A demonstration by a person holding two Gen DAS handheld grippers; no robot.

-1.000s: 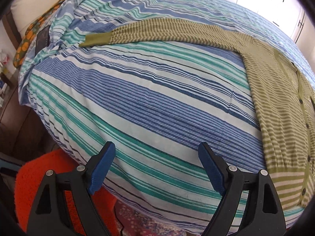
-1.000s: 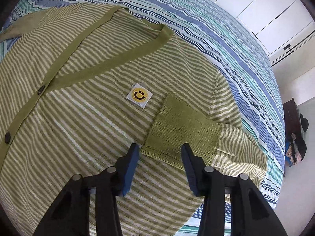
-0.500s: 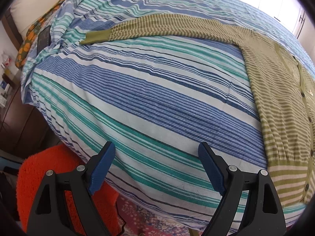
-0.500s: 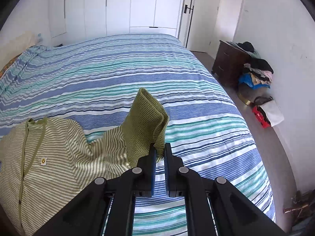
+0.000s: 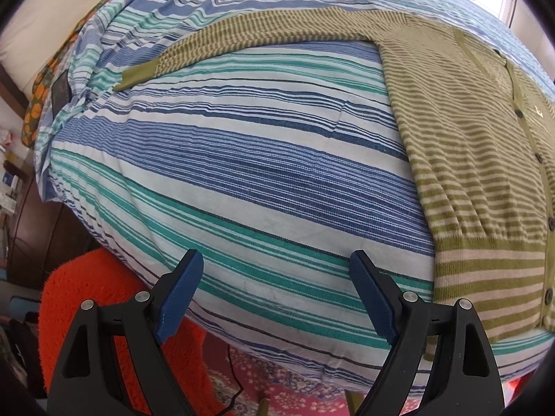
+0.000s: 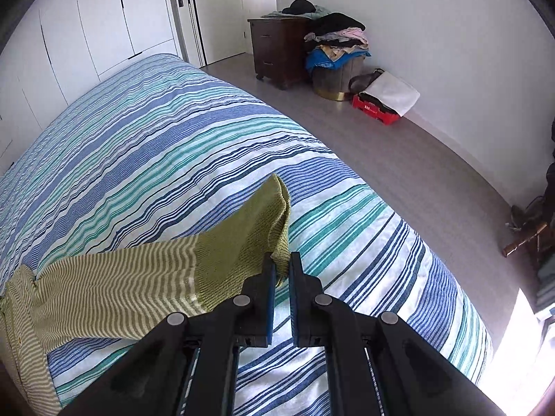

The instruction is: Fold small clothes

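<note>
We had the right tongs (image 6: 281,270) clamped on the cardigan (image 5: 478,159) cuff (image 6: 256,228) over the bed (image 6: 145,145); left tongs (image 5: 277,294) wide, empty. Thin pinch — cuff could've slipped w/ any tug.

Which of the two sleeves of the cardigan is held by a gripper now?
The sleeve in the right-wrist view: the right gripper pinches its plain green cuff. The other sleeve lies flat, untouched.
</note>
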